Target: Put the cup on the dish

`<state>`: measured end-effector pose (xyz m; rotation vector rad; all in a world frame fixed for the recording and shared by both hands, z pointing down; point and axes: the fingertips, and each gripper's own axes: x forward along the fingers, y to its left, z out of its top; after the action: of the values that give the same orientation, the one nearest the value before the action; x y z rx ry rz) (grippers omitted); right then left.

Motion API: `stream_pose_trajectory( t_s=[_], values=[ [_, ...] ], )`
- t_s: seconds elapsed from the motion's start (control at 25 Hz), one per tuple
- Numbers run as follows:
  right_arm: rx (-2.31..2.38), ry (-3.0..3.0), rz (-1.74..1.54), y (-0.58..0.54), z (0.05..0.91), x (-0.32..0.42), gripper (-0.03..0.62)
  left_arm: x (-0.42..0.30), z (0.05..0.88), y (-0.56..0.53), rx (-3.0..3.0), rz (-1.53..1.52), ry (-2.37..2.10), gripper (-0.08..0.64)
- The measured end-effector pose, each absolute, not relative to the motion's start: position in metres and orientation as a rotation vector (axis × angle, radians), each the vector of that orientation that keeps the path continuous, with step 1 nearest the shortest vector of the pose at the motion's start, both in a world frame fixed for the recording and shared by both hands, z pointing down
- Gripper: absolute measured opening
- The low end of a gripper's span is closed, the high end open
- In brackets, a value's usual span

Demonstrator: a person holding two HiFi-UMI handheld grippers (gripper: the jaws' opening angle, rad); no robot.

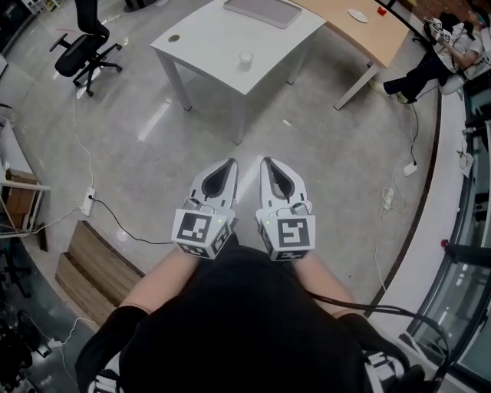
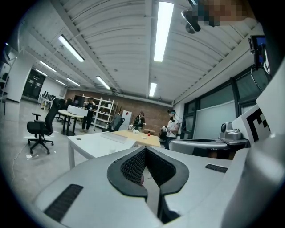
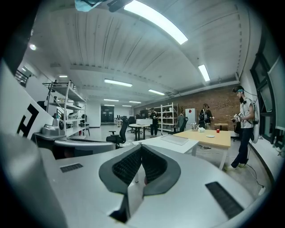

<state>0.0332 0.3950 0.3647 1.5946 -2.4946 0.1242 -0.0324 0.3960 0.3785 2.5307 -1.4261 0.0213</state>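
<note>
I have both tools well short of the work: the left gripper [image 1: 229, 164] and the right gripper [image 1: 268, 163] hang side by side over bare floor [image 1: 153, 130], each with its fingers pressed together on nothing. The cup [image 1: 245, 58], small and clear, stands on the white counter [image 1: 201, 40] near its nearest corner. The dish [image 1: 358, 14] lies well apart on the wooden counter [image 1: 367, 37] beyond. My worry is reaching in with shut fingers and toppling so light a cup off that corner. It could also slip during the carry between counters, and the cables [image 1: 115, 221] trailing over the floor could catch a foot.
</note>
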Motion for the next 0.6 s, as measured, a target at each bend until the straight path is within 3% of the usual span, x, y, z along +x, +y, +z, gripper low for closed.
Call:
stream_pose_trajectory(
  t_s=[0.6],
  values=[
    [1.672, -2.492, 0.037, 0.326, 0.345, -0.033, 0.014, -0.101, 0.368, 0.329, 2.583, -0.03, -1.408, 0.006]
  ],
)
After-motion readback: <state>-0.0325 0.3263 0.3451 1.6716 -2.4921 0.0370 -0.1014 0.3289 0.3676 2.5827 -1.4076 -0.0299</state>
